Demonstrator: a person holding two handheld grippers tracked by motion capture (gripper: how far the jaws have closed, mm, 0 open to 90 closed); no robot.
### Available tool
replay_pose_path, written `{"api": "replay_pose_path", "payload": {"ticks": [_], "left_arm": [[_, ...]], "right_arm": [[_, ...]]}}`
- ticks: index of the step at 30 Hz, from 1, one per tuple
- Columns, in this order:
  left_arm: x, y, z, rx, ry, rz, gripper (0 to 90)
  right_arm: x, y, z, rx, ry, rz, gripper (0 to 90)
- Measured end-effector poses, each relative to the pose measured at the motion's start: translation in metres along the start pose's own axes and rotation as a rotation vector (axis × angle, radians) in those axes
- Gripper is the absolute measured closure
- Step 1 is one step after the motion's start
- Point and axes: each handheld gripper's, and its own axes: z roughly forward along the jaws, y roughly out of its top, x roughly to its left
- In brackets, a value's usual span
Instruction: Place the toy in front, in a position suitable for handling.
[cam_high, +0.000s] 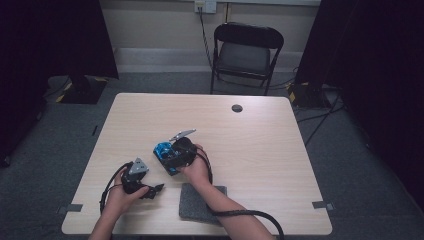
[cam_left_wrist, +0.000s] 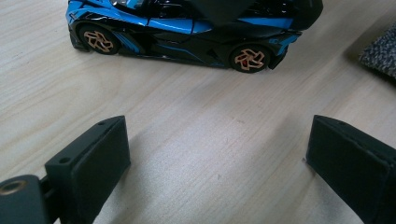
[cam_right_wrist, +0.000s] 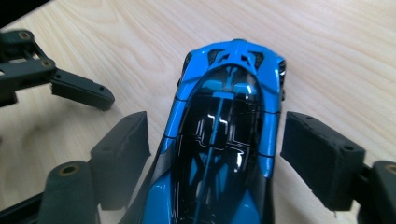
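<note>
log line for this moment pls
right gripper: open, jaws straddling toy car | left gripper: open, apart from car | car on table

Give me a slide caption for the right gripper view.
Open right hand-held gripper straddling a blue-and-black toy sports car on a light wooden table.

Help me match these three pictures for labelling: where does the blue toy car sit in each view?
High view: blue toy car at table centre, under the right gripper.
Left gripper view: along the top edge, side-on, beyond the open jaws.
Right gripper view: centre, seen from above, between the open jaws.
Shared landmark: the grey felt pad, top right corner in the left gripper view.
</note>
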Motion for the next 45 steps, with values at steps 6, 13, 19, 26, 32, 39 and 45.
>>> {"api": "replay_pose_path", "payload": {"ticks": [6,13,19,26,32,39,45], "left_arm": [[0.000,0.000,0.000,0.000,0.000,0.000,5.4],[0.000,0.000,0.000,0.001,-0.002,0.003,5.2],[0.000,0.000,0.000,0.001,-0.002,0.002,5.2],[0.000,0.000,0.000,0.001,-0.002,0.003,5.2],[0.000,0.000,0.000,0.001,-0.002,0.002,5.2],[0.000,0.000,0.000,0.001,-0.002,0.002,5.2],[0.000,0.000,0.000,0.001,-0.002,0.003,5.2]], "right_arm": [[0.004,-0.004,0.011,0.033,-0.037,-0.011,21.0],[0.006,-0.007,0.016,0.029,-0.057,0.017,22.3],[0.014,-0.008,0.017,0.059,-0.120,0.002,20.3],[0.021,-0.009,0.022,0.091,-0.169,-0.053,19.3],[0.018,-0.012,0.022,0.066,-0.158,-0.066,15.6],[0.021,-0.010,0.023,0.060,-0.183,-0.041,21.7],[0.020,-0.011,0.019,0.053,-0.176,-0.045,25.0]]}}
